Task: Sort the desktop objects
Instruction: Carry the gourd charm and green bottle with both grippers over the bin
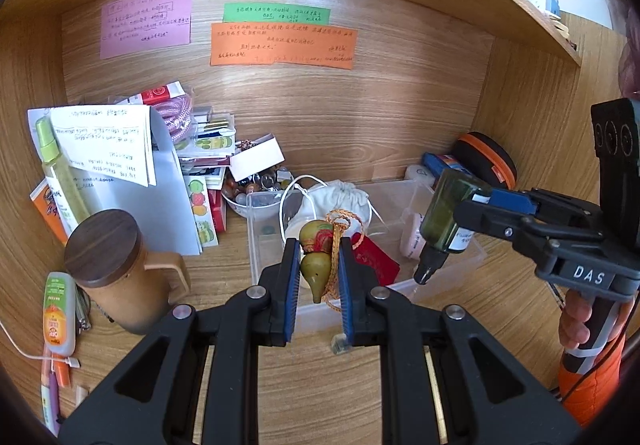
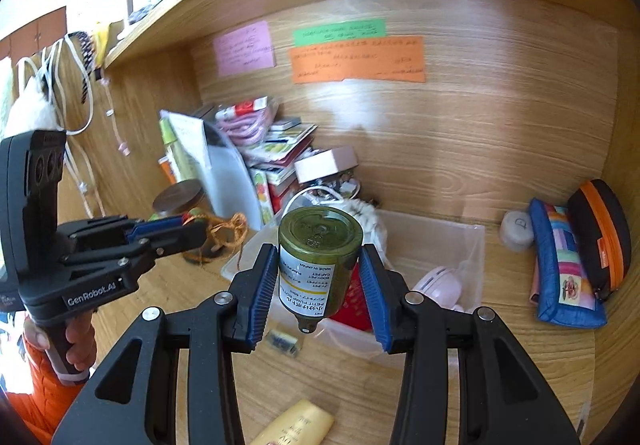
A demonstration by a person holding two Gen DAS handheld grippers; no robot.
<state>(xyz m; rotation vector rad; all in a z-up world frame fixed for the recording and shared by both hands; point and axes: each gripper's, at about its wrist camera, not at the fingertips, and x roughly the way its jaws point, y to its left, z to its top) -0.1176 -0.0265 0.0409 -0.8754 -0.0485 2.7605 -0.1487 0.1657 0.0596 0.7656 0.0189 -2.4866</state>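
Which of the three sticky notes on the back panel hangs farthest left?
The pink note. It hangs apart, left of the green note and the orange note, which sit stacked, green directly above orange.

bin point(image 1: 416, 193) top open | left blocked: mug point(image 1: 116, 273), paper stack point(image 1: 160, 181) | right: pouches point(image 2: 560, 265)

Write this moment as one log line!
left hand-held gripper: holds green gourd charm | right hand-held gripper: holds green pump bottle | both above clear plastic bin
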